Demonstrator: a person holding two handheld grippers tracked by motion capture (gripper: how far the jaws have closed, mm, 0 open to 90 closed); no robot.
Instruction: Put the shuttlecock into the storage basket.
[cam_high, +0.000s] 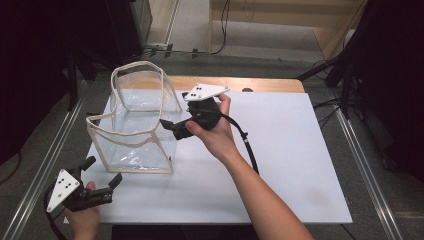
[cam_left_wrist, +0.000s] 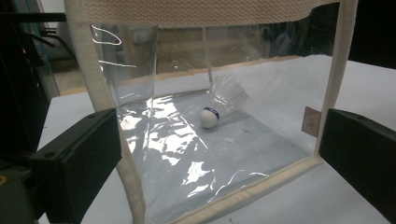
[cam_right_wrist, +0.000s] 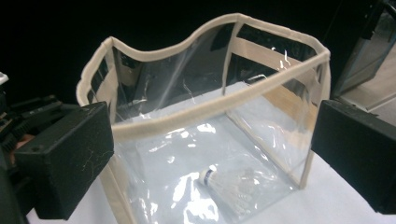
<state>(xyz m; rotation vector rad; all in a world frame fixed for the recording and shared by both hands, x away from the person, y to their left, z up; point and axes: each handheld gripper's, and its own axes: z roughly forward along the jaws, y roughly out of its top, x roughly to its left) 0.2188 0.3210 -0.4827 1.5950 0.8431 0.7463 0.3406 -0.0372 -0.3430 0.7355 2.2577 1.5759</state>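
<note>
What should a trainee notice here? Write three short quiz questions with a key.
1. True or false: the shuttlecock lies inside the clear bag.
2. The left tongs are: A open, off the bag; B shut on its rim; C shut on the shuttlecock.
3. What colour is the bag's trim?
Key: 1 true; 2 A; 3 cream.
</note>
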